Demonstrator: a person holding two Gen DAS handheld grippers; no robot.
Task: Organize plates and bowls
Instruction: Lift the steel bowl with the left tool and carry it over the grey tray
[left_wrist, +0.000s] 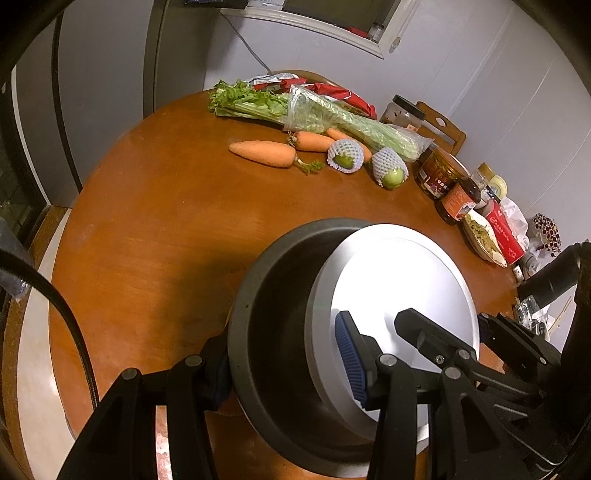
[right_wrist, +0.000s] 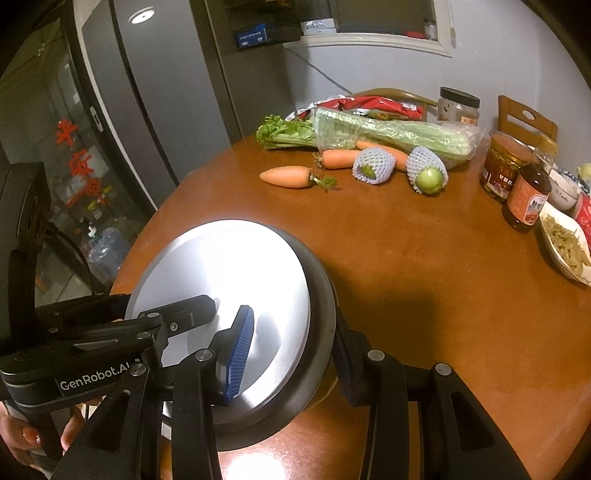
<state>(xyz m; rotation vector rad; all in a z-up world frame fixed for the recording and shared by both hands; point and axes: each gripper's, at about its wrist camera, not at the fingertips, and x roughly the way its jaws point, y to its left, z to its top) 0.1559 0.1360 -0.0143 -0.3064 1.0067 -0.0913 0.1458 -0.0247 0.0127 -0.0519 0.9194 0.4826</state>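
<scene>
A dark metal bowl (left_wrist: 273, 314) stands at the near edge of the round wooden table (left_wrist: 166, 221), with a shiny silver plate (left_wrist: 399, 288) lying tilted inside it. My left gripper (left_wrist: 284, 362) straddles the bowl's left wall, one finger outside and the blue pad (left_wrist: 349, 354) inside, shut on it. In the right wrist view my right gripper (right_wrist: 291, 354) straddles the right rim of the bowl (right_wrist: 321, 332) and plate (right_wrist: 221, 273), blue pad (right_wrist: 240, 354) on the plate, shut on them. Each gripper shows in the other's view.
At the table's far side lie bagged celery (right_wrist: 369, 133), carrots (right_wrist: 288, 176) and two green fruits in foam nets (right_wrist: 428, 173). Jars and a sauce bottle (right_wrist: 526, 195) stand at the right with a dish of food (right_wrist: 569, 247). A fridge (right_wrist: 155, 92) stands behind.
</scene>
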